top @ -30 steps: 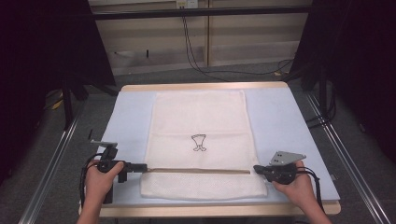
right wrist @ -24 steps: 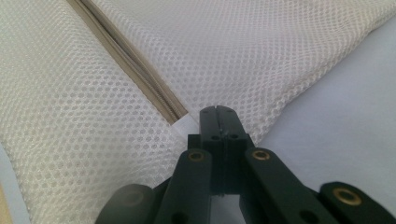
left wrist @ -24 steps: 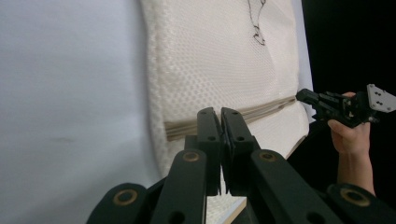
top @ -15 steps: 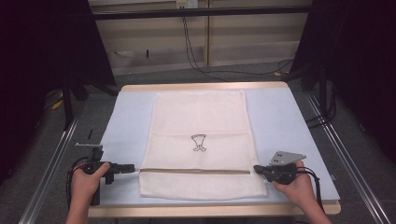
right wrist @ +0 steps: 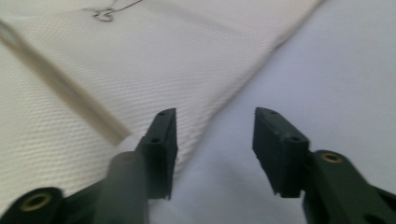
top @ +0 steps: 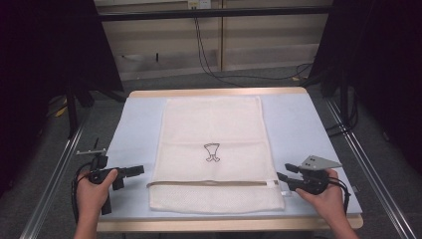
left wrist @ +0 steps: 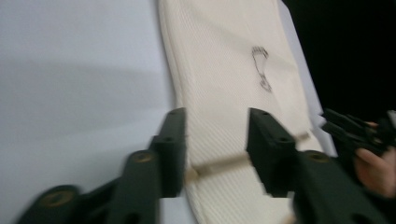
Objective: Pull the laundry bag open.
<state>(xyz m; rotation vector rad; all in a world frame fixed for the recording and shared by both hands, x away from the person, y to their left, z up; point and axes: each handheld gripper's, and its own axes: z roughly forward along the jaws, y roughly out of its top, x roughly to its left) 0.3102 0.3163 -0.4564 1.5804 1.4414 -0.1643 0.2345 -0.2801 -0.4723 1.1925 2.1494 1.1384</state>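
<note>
A cream mesh cloth (top: 214, 134) with a small dark emblem (top: 212, 152) lies flat on the pale blue table (top: 298, 129). A tan band (top: 214, 183) crosses it near the front. My left gripper (top: 140, 170) lies level just off the cloth's left edge, by the band's end. Its jaws have just been opening and stand apart, gripping nothing. In the left gripper view the gripper (left wrist: 215, 123) looks along the cloth (left wrist: 219, 70). My right gripper (top: 281, 178) sits at the band's right end. It too has just been opening, with bare table between the jaws (right wrist: 215, 116) and the cloth (right wrist: 140, 60) beside one.
The table has a wooden rim (top: 214, 225) at the front and another at the back. Metal rails (top: 54, 174) run along both sides. Cables (top: 214, 69) trail on the floor behind, and dark curtains stand at the back left and right.
Both grippers stood shut at the cloth's side edges by the tan band and now stand open. The left one has drawn slightly left, off the cloth. The cloth lies as before.
</note>
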